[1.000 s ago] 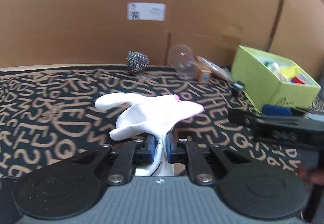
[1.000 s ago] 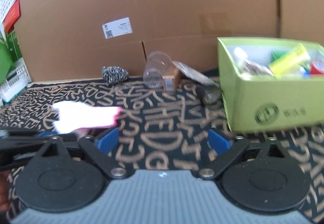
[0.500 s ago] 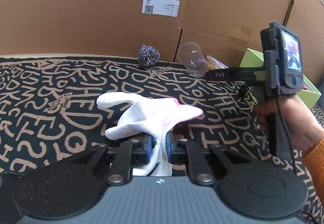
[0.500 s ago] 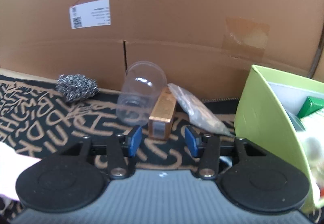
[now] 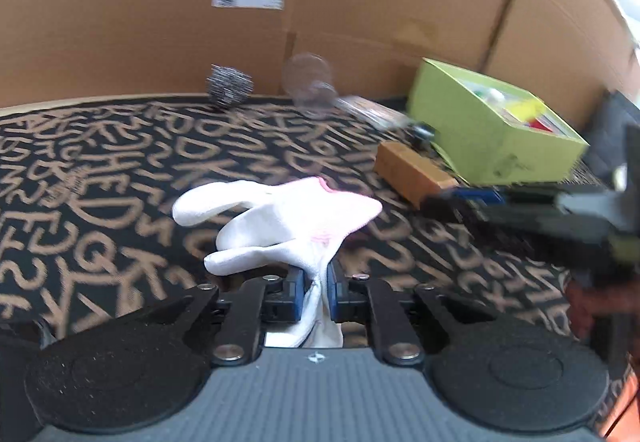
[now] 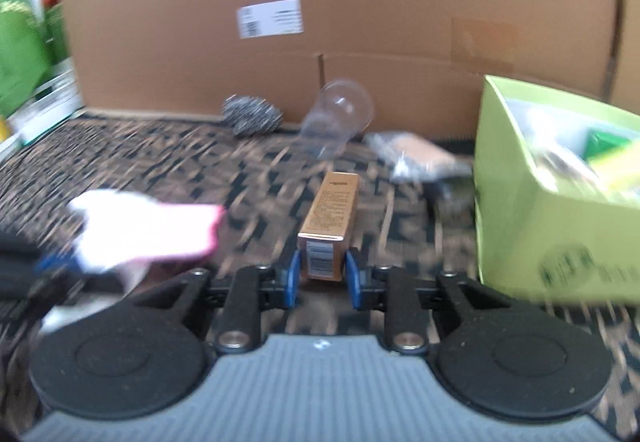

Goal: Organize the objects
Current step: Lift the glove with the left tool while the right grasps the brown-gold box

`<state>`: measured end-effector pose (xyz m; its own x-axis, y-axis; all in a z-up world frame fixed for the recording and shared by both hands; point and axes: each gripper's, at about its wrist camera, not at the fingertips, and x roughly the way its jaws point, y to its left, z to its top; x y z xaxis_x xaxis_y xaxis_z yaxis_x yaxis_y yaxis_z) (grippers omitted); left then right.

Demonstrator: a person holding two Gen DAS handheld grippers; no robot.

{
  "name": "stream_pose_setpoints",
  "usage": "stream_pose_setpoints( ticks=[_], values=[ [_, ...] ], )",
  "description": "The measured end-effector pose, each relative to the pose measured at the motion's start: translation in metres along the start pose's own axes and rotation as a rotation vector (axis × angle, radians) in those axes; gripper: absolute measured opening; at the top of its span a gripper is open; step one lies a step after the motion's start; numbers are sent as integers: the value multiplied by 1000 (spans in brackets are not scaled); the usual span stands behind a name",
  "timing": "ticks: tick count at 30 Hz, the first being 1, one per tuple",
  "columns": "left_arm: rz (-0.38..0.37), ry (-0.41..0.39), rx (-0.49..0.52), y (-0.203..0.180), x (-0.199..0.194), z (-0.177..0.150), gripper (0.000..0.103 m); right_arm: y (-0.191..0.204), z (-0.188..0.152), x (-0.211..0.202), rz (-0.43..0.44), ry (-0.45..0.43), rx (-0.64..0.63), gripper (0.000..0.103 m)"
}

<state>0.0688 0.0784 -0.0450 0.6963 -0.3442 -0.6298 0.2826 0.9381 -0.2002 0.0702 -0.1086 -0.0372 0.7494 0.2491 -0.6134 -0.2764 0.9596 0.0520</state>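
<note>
My left gripper (image 5: 316,296) is shut on a white glove with pink trim (image 5: 288,218) and holds it over the lettered black mat (image 5: 100,178). The glove also shows in the right wrist view (image 6: 148,230), at the left. My right gripper (image 6: 320,274) is shut on the near end of a small copper-brown box (image 6: 330,222). In the left wrist view this box (image 5: 414,174) is held by the right gripper (image 5: 460,200) near a lime green box (image 5: 492,130) that holds several items. The green box stands at the right in the right wrist view (image 6: 552,226).
A steel scouring ball (image 5: 229,85), a clear plastic cup (image 5: 310,84) on its side and a clear packet (image 6: 416,156) lie at the back by the cardboard wall (image 5: 160,22). Green containers (image 6: 20,54) stand at the far left.
My right gripper closed on the copper-brown box and pulled it back from the cardboard wall toward the mat's middle. My left gripper still holds the glove, about where it was.
</note>
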Motion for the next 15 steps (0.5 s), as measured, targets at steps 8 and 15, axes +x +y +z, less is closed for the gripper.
stream_pose_setpoints(
  ticks=[8,15],
  values=[
    [-32,29,90,-38,-12,-16,47,-4,-38,-72,-48,13,14,25],
    [33,-33,116,-35,-46,-16,76,-6,-35,-69,-15,-48,30,54]
  ],
)
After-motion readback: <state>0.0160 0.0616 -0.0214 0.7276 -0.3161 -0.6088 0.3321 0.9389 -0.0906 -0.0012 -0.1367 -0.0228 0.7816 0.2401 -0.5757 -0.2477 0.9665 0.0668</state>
